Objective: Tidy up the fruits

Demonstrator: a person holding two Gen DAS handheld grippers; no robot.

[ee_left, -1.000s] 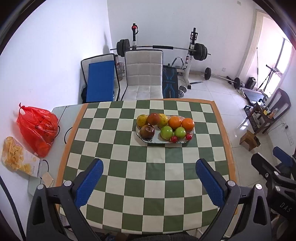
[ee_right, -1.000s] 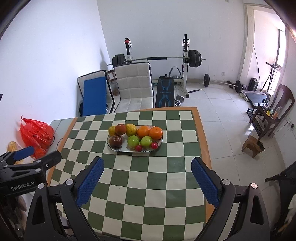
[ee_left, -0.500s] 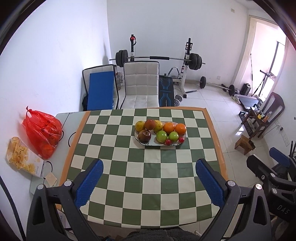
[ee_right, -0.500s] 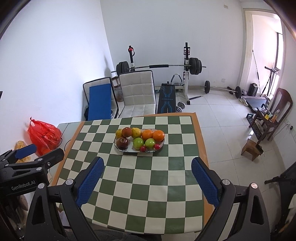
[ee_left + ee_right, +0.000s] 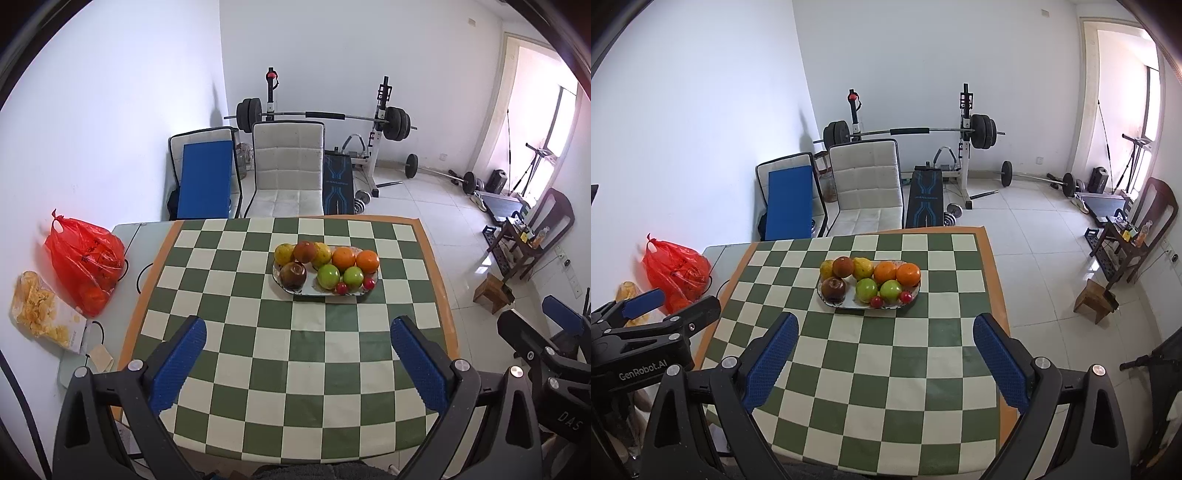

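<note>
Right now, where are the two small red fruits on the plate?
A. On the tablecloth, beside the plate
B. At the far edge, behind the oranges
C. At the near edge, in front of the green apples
C: the two small red fruits lie at the plate's near edge, just in front of the green apples, with the oranges behind.

Bare tablecloth [image 5: 295, 354] between tongs and fruit plate [image 5: 321, 291].

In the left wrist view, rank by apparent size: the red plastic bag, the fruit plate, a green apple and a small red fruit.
1. Red plastic bag and fruit plate: too alike to separate.
2. Green apple.
3. Small red fruit.
</note>
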